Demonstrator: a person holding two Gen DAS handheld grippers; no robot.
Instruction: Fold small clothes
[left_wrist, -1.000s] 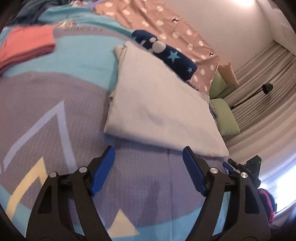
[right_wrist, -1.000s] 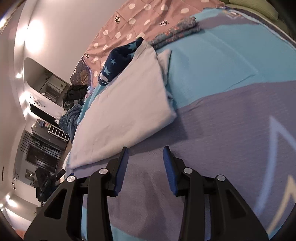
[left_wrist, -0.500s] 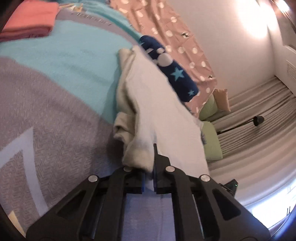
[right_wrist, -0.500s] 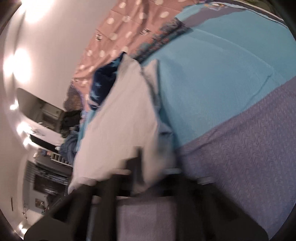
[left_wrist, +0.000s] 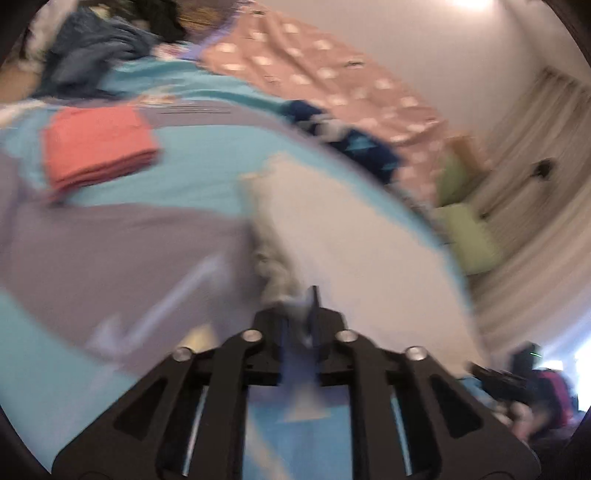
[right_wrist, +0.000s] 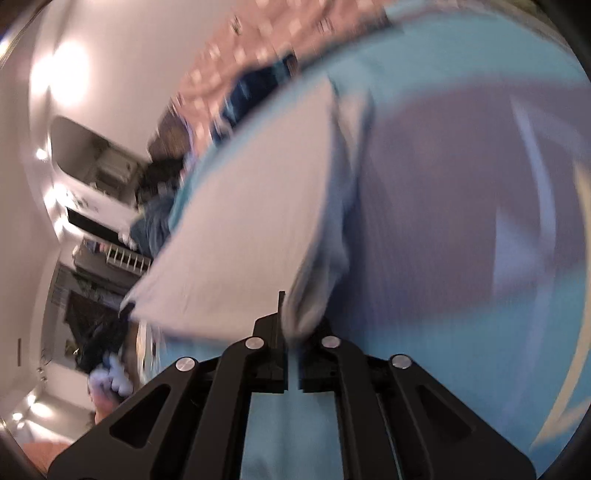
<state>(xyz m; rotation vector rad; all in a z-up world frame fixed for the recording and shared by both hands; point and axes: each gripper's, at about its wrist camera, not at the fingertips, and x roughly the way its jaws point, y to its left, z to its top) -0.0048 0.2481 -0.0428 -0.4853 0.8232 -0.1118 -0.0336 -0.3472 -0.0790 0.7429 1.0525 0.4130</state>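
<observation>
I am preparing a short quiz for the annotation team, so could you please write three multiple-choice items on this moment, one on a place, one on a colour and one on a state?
1. Where does the white garment lie?
A. on the bedspread
B. on a chair
C. on the floor

2. What colour is the folded stack far from the left gripper?
A. green
B. coral pink
C. black

3. How do both grippers stand?
A. both wide open
B. one open, one shut
C. both shut on the white garment

Answers:
1 A, blue and grey bedspread shows around it.
2 B, coral pink in the left wrist view.
3 C, cloth is pinched between each pair of fingers, also at the right gripper.
</observation>
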